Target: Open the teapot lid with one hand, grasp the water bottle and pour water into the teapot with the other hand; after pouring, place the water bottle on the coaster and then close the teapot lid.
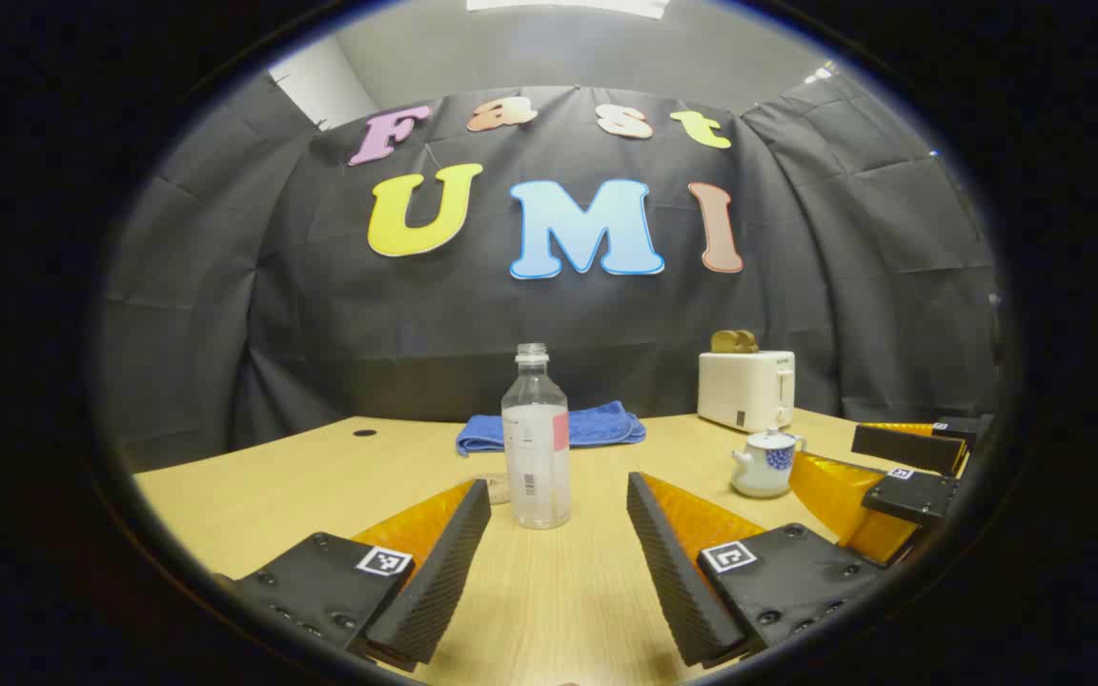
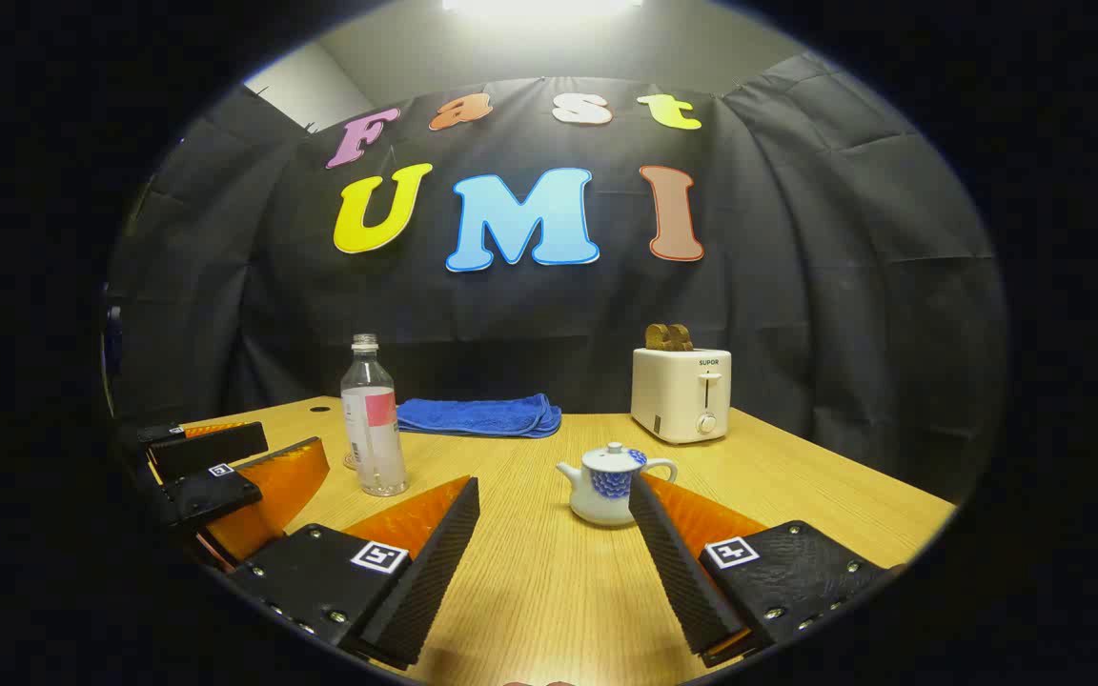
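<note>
You see a clear, glossy plastic water bottle (image 1: 537, 448), a glazed white ceramic teapot (image 2: 609, 484), a soft blue cloth towel (image 2: 477, 415), and a matt pale wood-grain worktop (image 2: 539, 572).

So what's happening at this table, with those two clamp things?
A person holds two grippers over a wooden table, and neither has touched anything yet. The left gripper is open and lined up on an uncapped water bottle. The right gripper is open too, facing a small white teapot with its lid on. A folded blue towel and a toaster holding bread sit farther back.
</note>
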`<state>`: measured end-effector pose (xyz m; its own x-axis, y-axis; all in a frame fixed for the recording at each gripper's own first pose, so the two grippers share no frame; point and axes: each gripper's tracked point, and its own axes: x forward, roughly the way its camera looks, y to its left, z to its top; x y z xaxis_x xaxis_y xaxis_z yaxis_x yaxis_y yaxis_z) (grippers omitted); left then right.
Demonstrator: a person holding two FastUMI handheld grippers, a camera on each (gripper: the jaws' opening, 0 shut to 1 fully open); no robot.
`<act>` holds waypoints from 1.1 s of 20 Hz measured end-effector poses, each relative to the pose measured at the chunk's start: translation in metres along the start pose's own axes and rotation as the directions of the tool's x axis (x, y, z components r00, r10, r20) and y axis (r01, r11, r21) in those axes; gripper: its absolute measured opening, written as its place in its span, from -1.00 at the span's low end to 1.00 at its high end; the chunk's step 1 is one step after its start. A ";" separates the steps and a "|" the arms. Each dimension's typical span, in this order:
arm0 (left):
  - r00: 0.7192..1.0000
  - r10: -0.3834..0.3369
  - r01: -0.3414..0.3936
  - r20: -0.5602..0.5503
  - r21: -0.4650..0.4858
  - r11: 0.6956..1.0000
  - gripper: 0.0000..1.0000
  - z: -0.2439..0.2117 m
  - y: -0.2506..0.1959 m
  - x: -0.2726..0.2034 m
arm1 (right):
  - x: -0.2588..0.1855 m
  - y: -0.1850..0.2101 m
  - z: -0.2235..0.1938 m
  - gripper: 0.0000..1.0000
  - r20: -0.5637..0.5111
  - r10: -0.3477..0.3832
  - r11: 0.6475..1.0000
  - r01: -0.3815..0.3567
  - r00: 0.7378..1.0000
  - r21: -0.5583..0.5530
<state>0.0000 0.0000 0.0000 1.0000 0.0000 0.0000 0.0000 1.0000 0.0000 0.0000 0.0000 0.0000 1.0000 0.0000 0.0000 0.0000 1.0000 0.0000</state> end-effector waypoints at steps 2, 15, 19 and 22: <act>1.000 0.012 -0.012 -0.001 0.000 1.000 1.00 0.000 0.002 0.000 | 0.000 0.001 0.000 0.95 0.001 0.005 1.000 -0.005 1.000 -0.001; 1.000 0.010 -0.010 -0.002 0.001 1.000 1.00 0.001 0.000 0.001 | 0.001 -0.020 -0.001 0.94 -0.008 -0.128 0.992 0.128 0.992 0.007; 1.000 -0.027 0.027 0.008 0.000 1.000 1.00 0.003 -0.007 0.006 | 0.000 -0.011 0.002 0.94 0.001 -0.082 0.997 0.082 0.997 0.004; 0.999 -0.047 0.047 -0.003 -0.001 0.999 1.00 0.001 -0.014 0.015 | 0.015 -0.026 0.002 0.95 -0.001 -0.122 0.992 0.122 0.993 0.006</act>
<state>0.0145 -0.0141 0.0005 0.9989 -0.0470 -0.0027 0.0470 0.9989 -0.0010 0.0152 -0.0258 0.0016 0.9925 -0.1221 -0.0013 0.1221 0.9925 0.0059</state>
